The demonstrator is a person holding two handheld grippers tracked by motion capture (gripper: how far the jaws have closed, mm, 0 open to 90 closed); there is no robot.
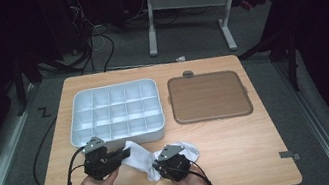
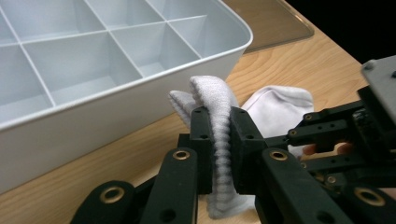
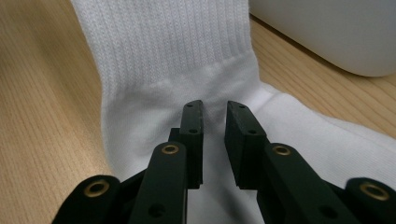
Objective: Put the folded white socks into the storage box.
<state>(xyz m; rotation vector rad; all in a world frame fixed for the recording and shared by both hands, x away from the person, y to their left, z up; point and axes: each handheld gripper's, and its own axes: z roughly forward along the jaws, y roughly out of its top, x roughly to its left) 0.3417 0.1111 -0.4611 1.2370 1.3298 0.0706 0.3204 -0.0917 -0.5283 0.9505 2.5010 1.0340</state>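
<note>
White sock (image 1: 138, 153) pinched in front of the divided bin (image 1: 114, 115)

It lies on the counter (image 1: 242, 145) just beside the bin's near wall; the left tool (image 2: 219, 140) clamps its ribbed cuff, the right tool (image 3: 214, 116) hovers over it, jaws slightly parted.

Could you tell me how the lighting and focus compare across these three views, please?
High view: the wooden table is evenly lit, the room around it nearly black, detail small and soft. Left gripper view: the sock in the left gripper is sharp, the organizer tray bright without glare, the corner beyond the table black. Right gripper view: the sock's ribbing is crisp, the nearest parts of the right gripper slightly soft.
</note>
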